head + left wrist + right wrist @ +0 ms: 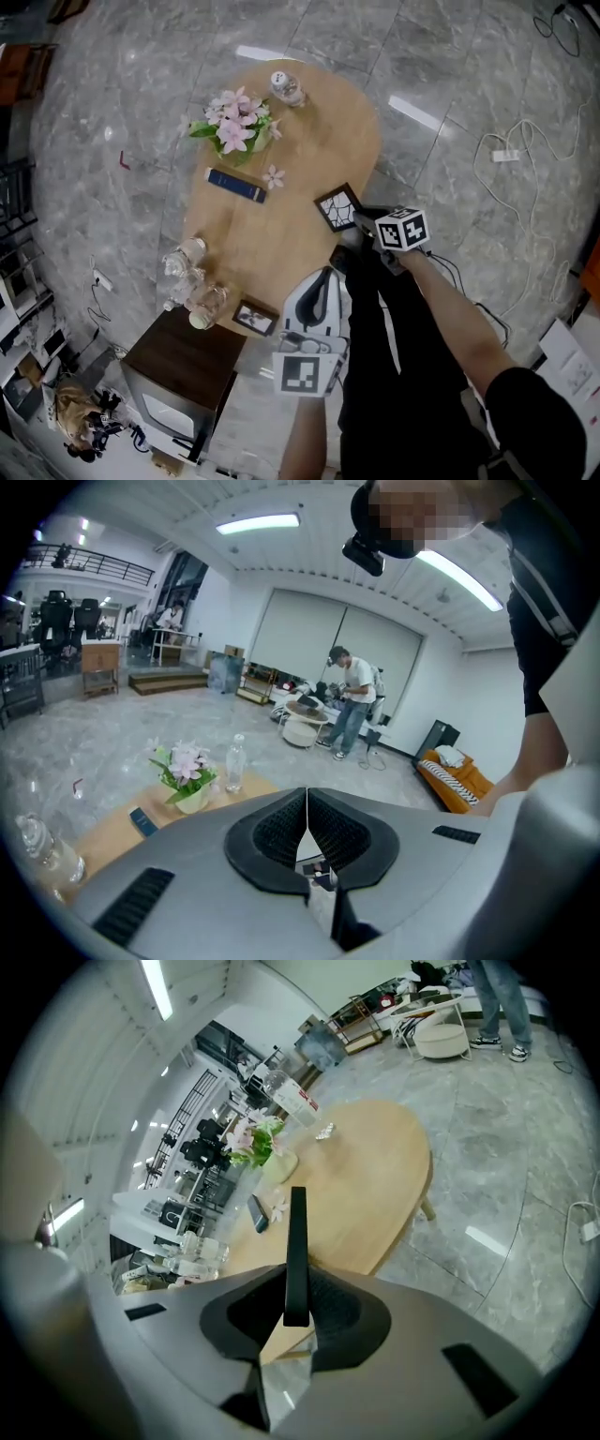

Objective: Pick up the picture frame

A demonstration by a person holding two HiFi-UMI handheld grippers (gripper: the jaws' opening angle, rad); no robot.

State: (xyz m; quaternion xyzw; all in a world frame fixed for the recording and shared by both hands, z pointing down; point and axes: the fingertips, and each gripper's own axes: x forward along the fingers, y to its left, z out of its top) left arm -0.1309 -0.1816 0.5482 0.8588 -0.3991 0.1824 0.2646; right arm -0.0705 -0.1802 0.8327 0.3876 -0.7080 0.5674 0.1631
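While clamped, frame [297, 1232] bisects gripper [295, 1302] (right).

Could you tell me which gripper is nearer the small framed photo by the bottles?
Left. The left gripper hovers just beside the small framed photo; the right gripper is farther off, gripping the patterned frame.

In the right gripper view I saw the picture frame [296, 1251] only edge-on, so its face was out of sight, and its lower end was buried between the jaws. At the head view's centre right, the marker cube [403, 228] hid part of the right gripper [361, 221]. The small frame [255, 317] at lower centre was too small to read.
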